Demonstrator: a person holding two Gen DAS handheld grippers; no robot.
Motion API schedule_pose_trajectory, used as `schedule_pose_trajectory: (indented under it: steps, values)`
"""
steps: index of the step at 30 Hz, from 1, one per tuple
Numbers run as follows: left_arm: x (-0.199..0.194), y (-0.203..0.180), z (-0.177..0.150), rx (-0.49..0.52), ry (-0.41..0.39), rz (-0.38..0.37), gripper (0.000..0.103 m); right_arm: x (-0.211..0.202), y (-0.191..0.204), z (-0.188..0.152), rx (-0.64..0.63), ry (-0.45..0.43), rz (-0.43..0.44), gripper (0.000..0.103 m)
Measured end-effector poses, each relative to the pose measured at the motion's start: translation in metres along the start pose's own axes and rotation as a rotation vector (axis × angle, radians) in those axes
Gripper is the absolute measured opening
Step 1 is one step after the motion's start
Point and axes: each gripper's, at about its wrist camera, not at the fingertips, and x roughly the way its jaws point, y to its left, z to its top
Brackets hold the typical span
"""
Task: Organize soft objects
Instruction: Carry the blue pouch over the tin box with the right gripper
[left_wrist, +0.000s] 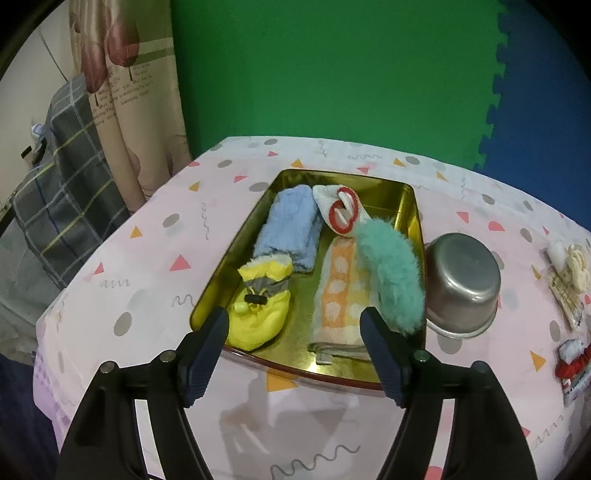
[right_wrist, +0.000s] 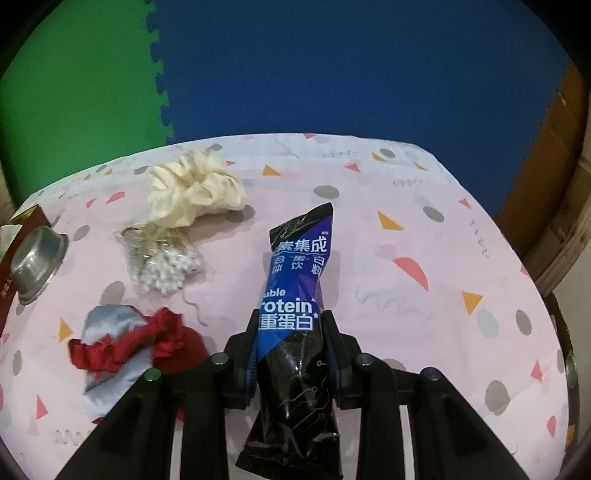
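A gold metal tray holds a folded blue towel, a yellow drawstring bootie, an orange-and-white cloth, a fluffy teal band and a white cloth with red rings. My left gripper stands open over the tray's near edge, nothing between its fingers. My right gripper is shut on a dark blue protein sachet, which sticks up above the tablecloth. A cream scrunchie, a packet of white beads and a red-and-grey scrunchie lie to the sachet's left.
A steel bowl lies upturned just right of the tray, also seen as the steel bowl at the far left of the right wrist view. A patterned pink tablecloth covers the table. Curtains and a plaid cloth stand beyond the left edge.
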Motion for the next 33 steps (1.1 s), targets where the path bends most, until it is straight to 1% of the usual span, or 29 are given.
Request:
schedule_pose_trajectory:
  steps: [3, 8, 14, 19, 23, 33]
  values:
    - [-0.002, 0.000, -0.001, -0.002, 0.002, -0.017, 0.071, -0.012, 0.009, 0.004, -0.021, -0.019, -0.004, 0.030]
    - [-0.004, 0.001, 0.000, -0.010, 0.001, -0.029, 0.075, -0.032, 0.028, 0.012, -0.043, -0.048, 0.025, 0.030]
    - [-0.005, 0.011, 0.003, -0.045, 0.012, -0.044, 0.076, -0.056, 0.065, 0.021, -0.099, -0.075, 0.090, 0.030]
    - [-0.009, 0.022, 0.006, -0.070, -0.008, -0.013, 0.077, -0.063, 0.105, 0.023, -0.162, -0.080, 0.160, 0.030]
    - [-0.008, 0.034, 0.009, -0.091, 0.002, 0.007, 0.078, -0.064, 0.134, 0.021, -0.204, -0.071, 0.206, 0.030]
    - [-0.008, 0.061, 0.016, -0.150, 0.006, 0.026, 0.079, -0.074, 0.214, 0.016, -0.306, -0.060, 0.318, 0.030]
